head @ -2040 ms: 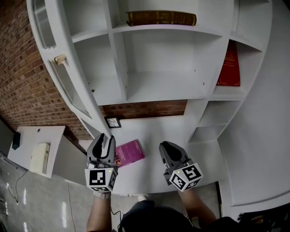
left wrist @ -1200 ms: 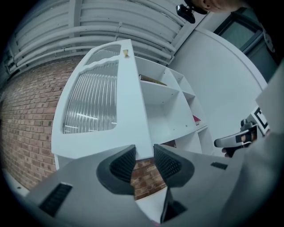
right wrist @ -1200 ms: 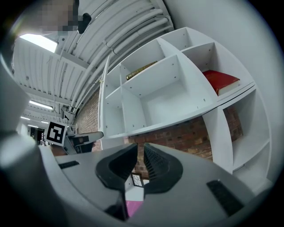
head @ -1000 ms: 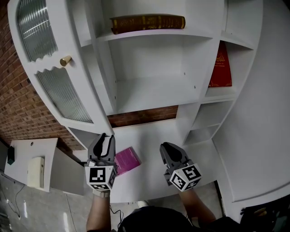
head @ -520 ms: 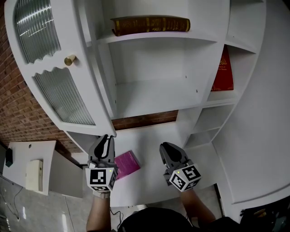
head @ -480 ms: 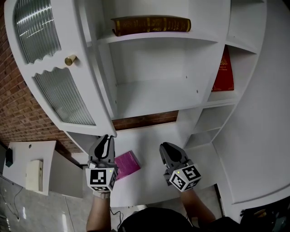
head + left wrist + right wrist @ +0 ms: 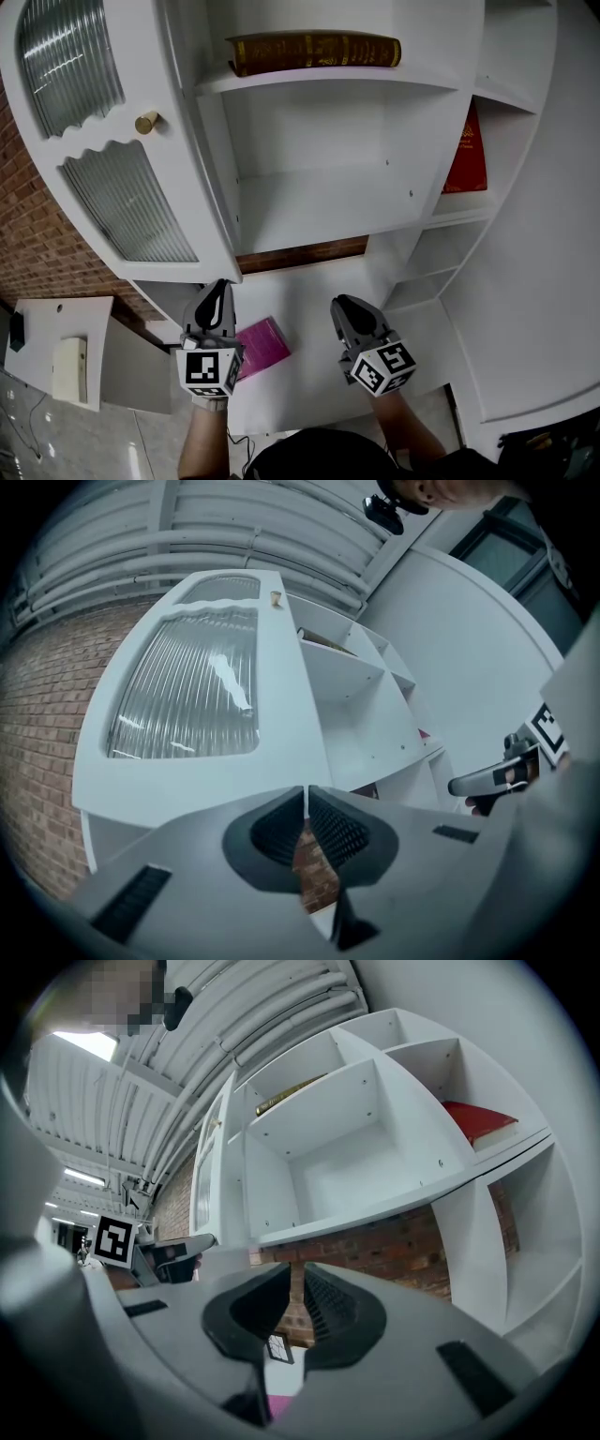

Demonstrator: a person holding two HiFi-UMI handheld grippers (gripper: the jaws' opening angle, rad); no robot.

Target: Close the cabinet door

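Observation:
The white cabinet door [image 7: 122, 150] stands swung open at the left, with two ribbed glass panes and a brass knob [image 7: 145, 122]. In the left gripper view the door [image 7: 197, 696] fills the space ahead and the knob [image 7: 276, 597] sits high on its edge. My left gripper [image 7: 218, 289] hangs just under the door's bottom corner; its jaws have just been closing and now stand shut with nothing between them [image 7: 306, 794]. My right gripper [image 7: 345, 305] is shut and empty, below the open shelves [image 7: 297, 1269].
A brown book [image 7: 314, 49] lies on the upper shelf and a red book [image 7: 469, 150] leans in the right compartment. A pink book [image 7: 262, 345] lies on the white desk beside a small framed picture [image 7: 278, 1347]. A side table [image 7: 37, 319] stands at the lower left.
The left gripper's jaws have come together from open, with nothing between them. The door's face shows more broadly in the head view. Both grippers keep about the same places.

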